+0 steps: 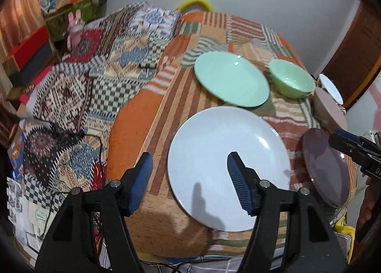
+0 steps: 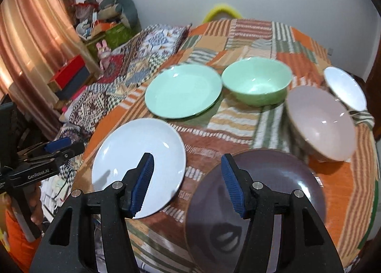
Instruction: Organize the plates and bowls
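Both claws empty, jaws parted about halfway. Left claw (image 1: pixel 189 181) hangs over the near-left rim of the blue plate (image 1: pixel 228 168). Right claw (image 2: pixel 187 181) straddles the gap between that plate and the brown plate (image 2: pixel 259 203). Ahead of both: green plate (image 2: pixel 183 90), green bowl (image 2: pixel 257 81), pink bowl (image 2: pixel 321 122), white bowl (image 2: pixel 345 88), all separate on the patchwork table (image 2: pixel 238 41). I judge this the approach before a first pick. Next: each claw drops to 1 rim and closes.

"GenRobot.AI" in white on black body of left gripper (image 2: pixel 58 144).
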